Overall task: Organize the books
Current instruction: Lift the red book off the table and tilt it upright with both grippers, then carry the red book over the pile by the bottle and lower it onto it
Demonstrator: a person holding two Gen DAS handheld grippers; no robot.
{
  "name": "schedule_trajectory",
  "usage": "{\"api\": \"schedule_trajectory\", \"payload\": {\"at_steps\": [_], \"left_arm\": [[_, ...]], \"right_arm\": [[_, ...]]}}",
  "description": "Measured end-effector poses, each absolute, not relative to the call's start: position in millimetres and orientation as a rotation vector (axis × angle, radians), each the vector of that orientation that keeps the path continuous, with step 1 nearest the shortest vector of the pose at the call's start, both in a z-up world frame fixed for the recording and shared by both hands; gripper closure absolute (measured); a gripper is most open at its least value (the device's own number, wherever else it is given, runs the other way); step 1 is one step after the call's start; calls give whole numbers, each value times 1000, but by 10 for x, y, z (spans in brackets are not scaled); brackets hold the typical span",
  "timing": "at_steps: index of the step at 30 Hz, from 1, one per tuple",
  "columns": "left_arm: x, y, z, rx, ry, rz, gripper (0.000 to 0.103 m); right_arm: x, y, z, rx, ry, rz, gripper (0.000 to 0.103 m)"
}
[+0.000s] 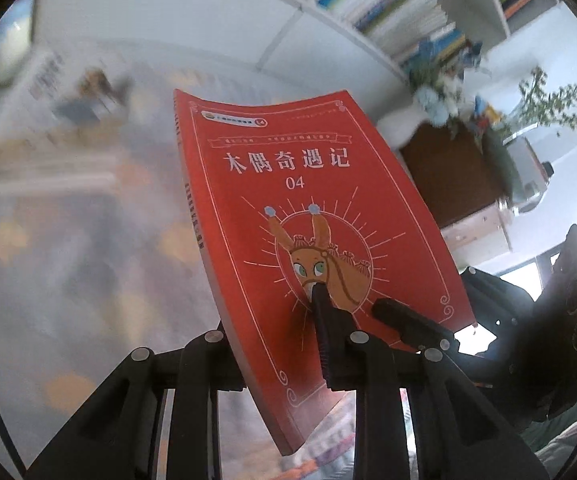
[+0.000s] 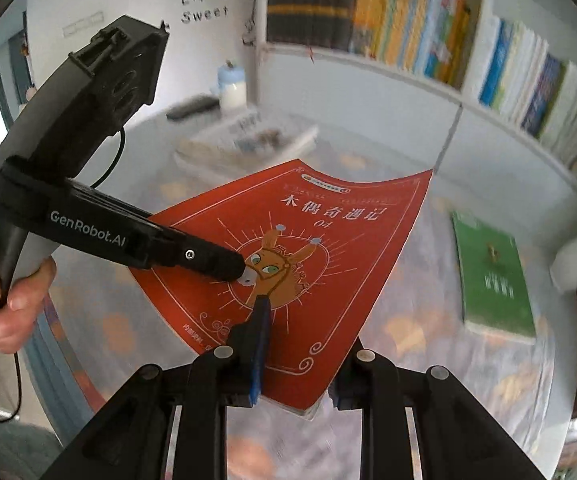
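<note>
1. Black linkage bars of each gripper filled the bottom of both wrist views, nearest the lens.
2. One white bookshelf [image 2: 368, 60] ran along the back wall, its compartments packed with upright books; their number could not be counted through the blur.
3. One round table [image 2: 428, 280] with a pale patterned cloth lay below everything else.
4. One red book [image 1: 296, 208], titled in white characters with "04" and a donkey drawing, was held up off the table, its cover slightly bowed.
5. One green book [image 2: 492, 276] lay flat on the table, well apart from the red one, to its right in the right wrist view.
6. One blurred stack of books [image 2: 244, 144] lay farther back on the table; its count was unclear.
7. Two grippers pinched the red book at its lower end: the left gripper [image 1: 272, 320] with one finger on the cover and one behind, the right gripper [image 2: 300, 344] likewise clamped across it.
8. One hand [image 2: 4, 292] gripped the left gripper's handle.
9. One white bottle [image 2: 232, 84] stood at the table's far edge.
</note>
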State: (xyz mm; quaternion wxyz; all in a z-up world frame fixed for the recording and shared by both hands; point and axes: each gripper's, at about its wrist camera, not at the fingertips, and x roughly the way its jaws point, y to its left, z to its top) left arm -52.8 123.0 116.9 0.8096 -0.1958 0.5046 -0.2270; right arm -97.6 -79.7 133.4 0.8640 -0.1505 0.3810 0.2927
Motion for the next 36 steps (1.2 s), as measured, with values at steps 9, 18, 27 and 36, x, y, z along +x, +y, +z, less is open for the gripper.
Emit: {"api": "schedule_trajectory", "payload": {"at_steps": [9,18,27,36], "left_arm": [[-73,2386,1484,-387,954,-416,83],[544,3003,1174,-472,952,-378,82],[908,3118,658,-487,1035,-398,82],[849,3331,446,-590,1027,-318,81]], "right_arm": [[-434,276,1701,-234,704,632,80],[340,1055,1637,-204,752,606,77],[836,1326,1191,-175,879,567,77],[996,1327,851,-140,965,545,76]]}}
